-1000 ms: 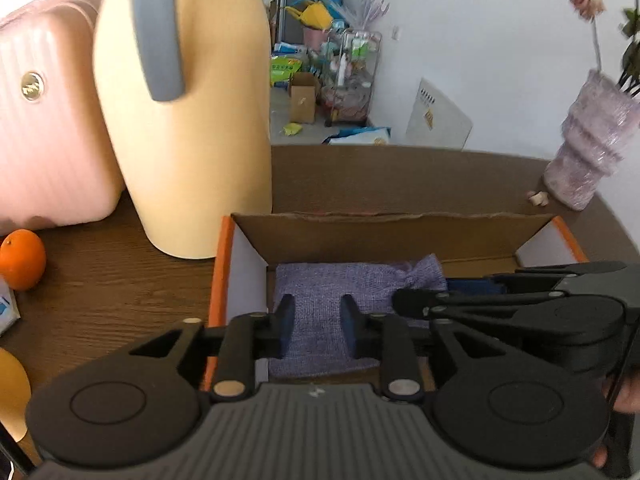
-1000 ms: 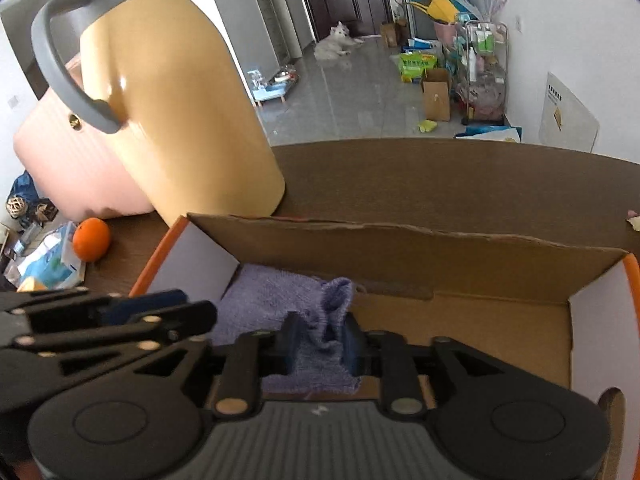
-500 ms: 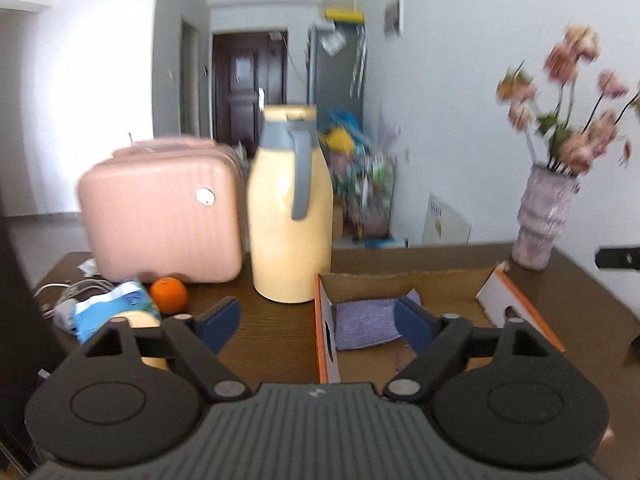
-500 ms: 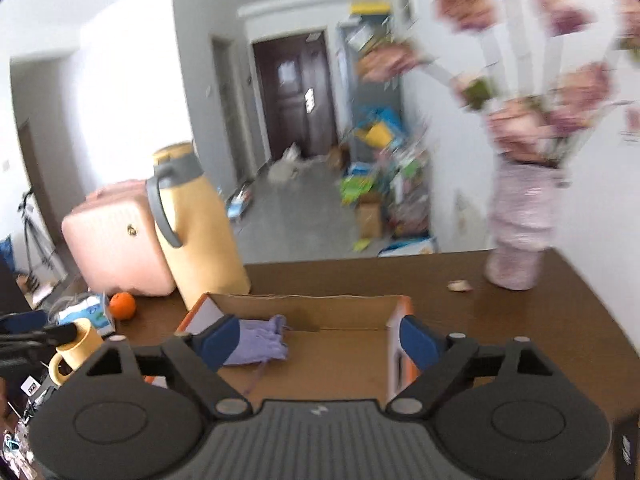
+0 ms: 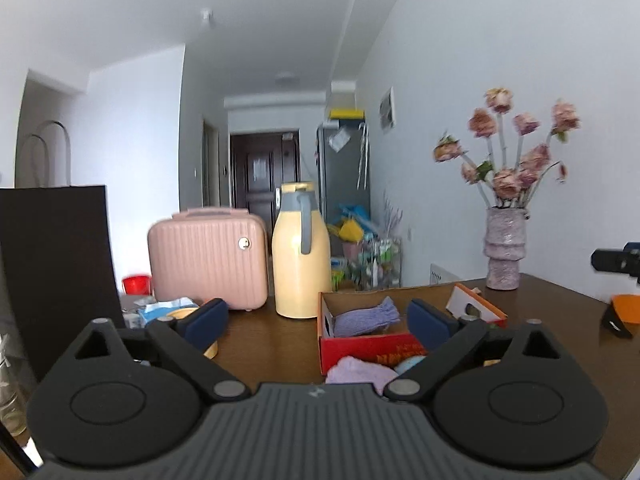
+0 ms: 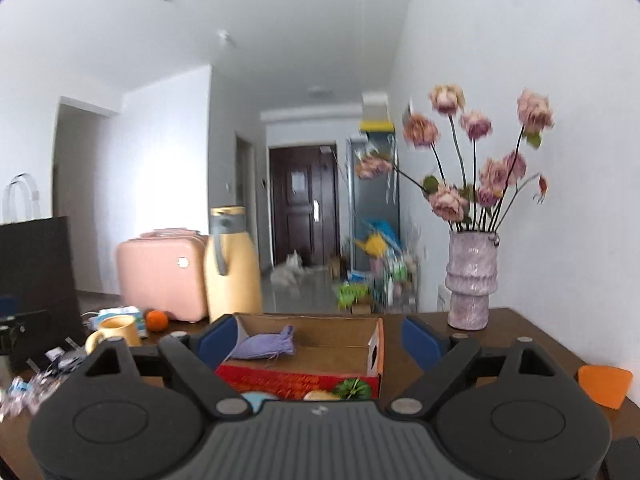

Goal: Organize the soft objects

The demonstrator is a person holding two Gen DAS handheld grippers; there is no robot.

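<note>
A purple drawstring pouch lies in the open red cardboard box on the brown table; it also shows in the right wrist view, inside the box. A pale lilac soft cloth lies on the table in front of the box, partly hidden by my left gripper. My left gripper is open and empty, pulled back from the box. My right gripper is open and empty, also back from the box.
A yellow thermos jug and a pink mini suitcase stand behind the box. A vase of pink flowers stands at the right. A yellow mug, an orange and an orange flat piece lie on the table.
Both grippers let go of the purple pouch, opened wide and pulled up and back from the box. The pouch stays in the box.
</note>
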